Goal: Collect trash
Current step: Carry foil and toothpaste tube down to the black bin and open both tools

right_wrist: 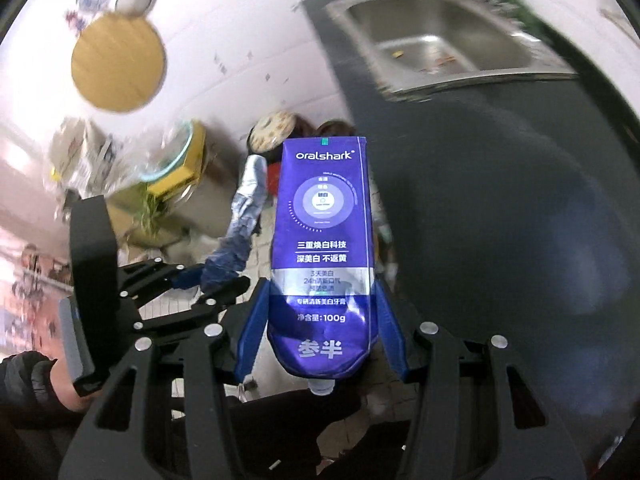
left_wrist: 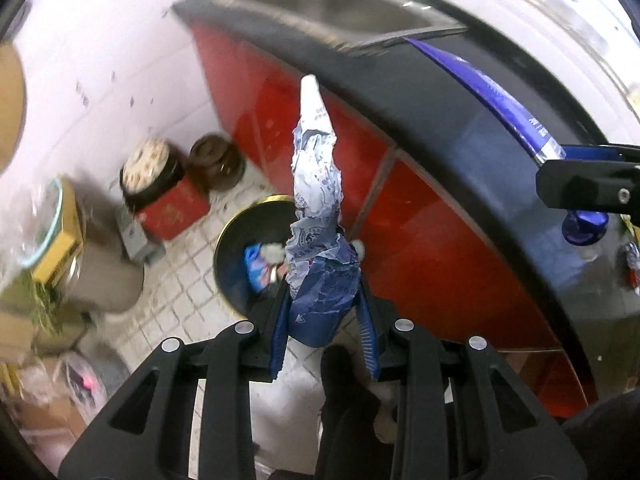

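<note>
Crumpled tube sits clamped in the left claw; right claw grips the purple toothpaste tube.

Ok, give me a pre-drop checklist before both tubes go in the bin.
1. Left gripper shut on the crumpled toothpaste tube: ok.
2. Right gripper shut on the purple Oralshark toothpaste tube: ok.
3. Round trash bin open, black liner, some rubbish already inside: ok.
4. Crumpled tube over the bin mouth: roughly lined up in the left wrist view, true height cannot tell.
5. Purple tube over the bin: not ok, it hangs by the dark countertop edge, bin hidden behind it.
6. Two grippers apart from each other: ok.
</note>
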Available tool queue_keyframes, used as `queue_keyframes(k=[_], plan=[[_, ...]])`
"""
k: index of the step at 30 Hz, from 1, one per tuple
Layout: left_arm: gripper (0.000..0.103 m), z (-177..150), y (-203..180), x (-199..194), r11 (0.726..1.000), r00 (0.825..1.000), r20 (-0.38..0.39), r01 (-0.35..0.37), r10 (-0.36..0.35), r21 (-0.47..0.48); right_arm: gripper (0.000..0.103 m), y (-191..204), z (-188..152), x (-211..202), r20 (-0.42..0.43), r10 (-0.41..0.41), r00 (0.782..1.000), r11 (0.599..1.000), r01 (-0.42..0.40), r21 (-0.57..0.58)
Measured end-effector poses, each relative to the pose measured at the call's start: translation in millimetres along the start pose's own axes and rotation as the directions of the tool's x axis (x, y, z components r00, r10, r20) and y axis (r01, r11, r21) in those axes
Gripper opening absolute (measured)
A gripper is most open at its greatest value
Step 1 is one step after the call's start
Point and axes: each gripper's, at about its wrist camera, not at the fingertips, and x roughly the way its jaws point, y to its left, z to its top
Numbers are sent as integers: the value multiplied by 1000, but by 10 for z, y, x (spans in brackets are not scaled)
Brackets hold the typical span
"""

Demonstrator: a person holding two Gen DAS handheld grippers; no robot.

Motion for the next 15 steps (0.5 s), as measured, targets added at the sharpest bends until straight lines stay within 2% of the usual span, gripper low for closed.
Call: queue_keyframes(k=[4, 7, 15], plan=[[30, 0, 285, 304, 999, 999, -40, 14, -16, -41, 51, 161, 198, 455, -78, 26, 997, 1000, -26, 8], [30, 0, 440, 460, 997, 998, -55, 33, -36, -63, 51, 202, 305, 690, -115, 17, 993, 1000, -17, -3], [30, 114, 625, 603, 996, 996, -63, 54, -58, -66, 51, 311, 589, 1045, -150, -11, 989, 1000, 10, -6]])
